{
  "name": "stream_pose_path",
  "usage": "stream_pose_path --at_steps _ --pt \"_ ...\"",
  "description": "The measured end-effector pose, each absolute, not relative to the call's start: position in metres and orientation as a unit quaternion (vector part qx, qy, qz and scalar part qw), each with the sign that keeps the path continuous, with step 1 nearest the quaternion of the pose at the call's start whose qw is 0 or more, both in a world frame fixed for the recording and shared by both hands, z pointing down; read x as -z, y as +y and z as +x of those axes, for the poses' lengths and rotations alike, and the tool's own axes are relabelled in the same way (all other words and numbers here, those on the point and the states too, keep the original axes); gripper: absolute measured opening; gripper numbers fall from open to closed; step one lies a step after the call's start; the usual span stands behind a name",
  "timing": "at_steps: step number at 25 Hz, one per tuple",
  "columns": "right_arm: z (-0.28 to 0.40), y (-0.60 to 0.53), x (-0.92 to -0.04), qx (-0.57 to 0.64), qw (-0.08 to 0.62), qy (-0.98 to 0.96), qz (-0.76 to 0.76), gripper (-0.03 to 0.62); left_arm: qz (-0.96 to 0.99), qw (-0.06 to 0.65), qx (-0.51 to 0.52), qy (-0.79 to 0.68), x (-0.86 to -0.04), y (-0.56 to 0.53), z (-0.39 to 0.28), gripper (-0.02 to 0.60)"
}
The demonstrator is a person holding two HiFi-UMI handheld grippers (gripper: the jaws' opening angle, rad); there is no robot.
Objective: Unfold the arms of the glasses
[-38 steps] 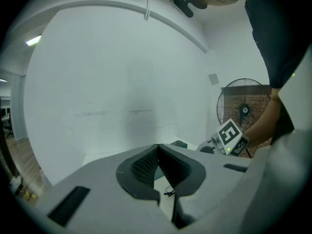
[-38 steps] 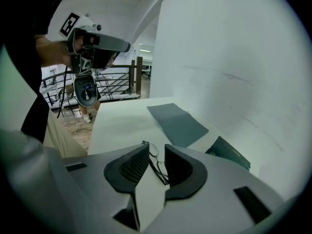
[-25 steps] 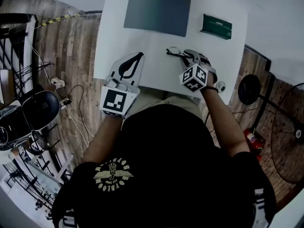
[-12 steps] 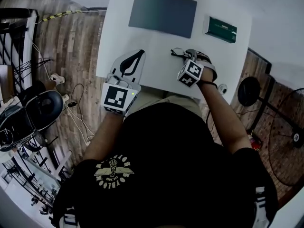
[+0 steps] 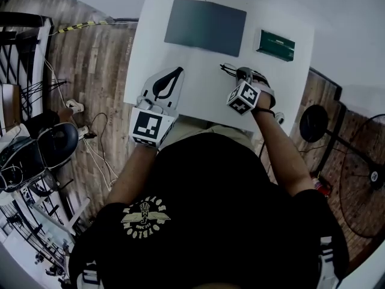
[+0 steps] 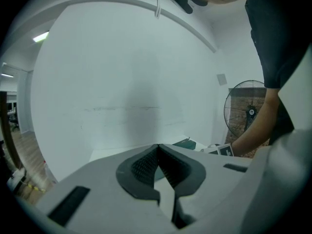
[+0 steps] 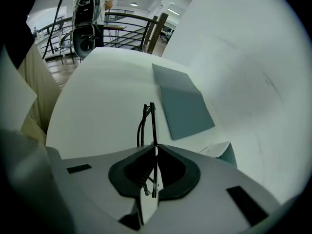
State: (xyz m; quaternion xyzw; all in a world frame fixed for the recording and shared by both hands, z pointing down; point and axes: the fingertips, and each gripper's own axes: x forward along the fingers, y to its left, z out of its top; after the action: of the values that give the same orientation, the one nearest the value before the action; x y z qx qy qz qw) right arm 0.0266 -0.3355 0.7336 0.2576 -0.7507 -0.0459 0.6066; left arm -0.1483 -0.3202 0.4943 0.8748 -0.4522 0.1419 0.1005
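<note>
**Hidden or unclear.**
- Left gripper (image 5: 178,71): in full view. Its jaws are closed tip to tip and hold nothing (image 6: 157,145).
- Near table edge: covered by the person's torso (image 5: 210,209) in the head view.
- Right gripper (image 5: 238,74): in the head view its jaws lie under the marker cube (image 5: 243,97) and the hand. Its own view shows them plainly (image 7: 155,147). They have just been closing and now clamp the glasses.
- Glasses (image 7: 149,123): folded and seen edge-on, so the lenses cannot be made out. In the head view only a sliver of dark frame (image 5: 228,70) shows left of the hand, over the table's right-centre.
- Green case (image 7: 229,152): cut off by the gripper body in the right gripper view.

**Surface and room.**
- Office chair (image 5: 57,143) and loose cables (image 5: 96,131) on the wooden floor (image 5: 84,59), left of the table.
- White table (image 5: 198,92).
- Grey mat (image 5: 206,26), flat at the far centre.
- Green case (image 5: 275,44), right of the mat and apart from it.
- Floor fan (image 5: 367,173), far right.
- Plain white wall (image 6: 122,82) beyond the table.

**Edges and open room.**
- Left gripper rests at the near-left corner.
- Bare tabletop lies between the two grippers and between the glasses and the mat.
- Right gripper stands near the right edge.
</note>
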Motion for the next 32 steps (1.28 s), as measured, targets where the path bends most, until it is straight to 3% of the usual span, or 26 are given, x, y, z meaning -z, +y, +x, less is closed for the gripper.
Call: stream_pose_path --at_steps 11,19,32 --pt "0.045 -0.331 -0.666 -0.072 0.461 -0.81 0.355 0.017 0.897 0.092 -0.133 -0.412 -0.476 -0.303 -0.111 0.008" --pt "0.05 -0.31 -0.622 -0.204 0.291 -0.849 0.392 0.017 0.909 0.105 -0.138 -0.379 -0.475 -0.275 -0.088 0.008" --pt "0.035 -0.266 -0.488 -0.182 0.094 -0.913 0.353 0.017 0.934 0.156 -0.104 -0.304 -0.455 -0.241 -0.031 0.065"
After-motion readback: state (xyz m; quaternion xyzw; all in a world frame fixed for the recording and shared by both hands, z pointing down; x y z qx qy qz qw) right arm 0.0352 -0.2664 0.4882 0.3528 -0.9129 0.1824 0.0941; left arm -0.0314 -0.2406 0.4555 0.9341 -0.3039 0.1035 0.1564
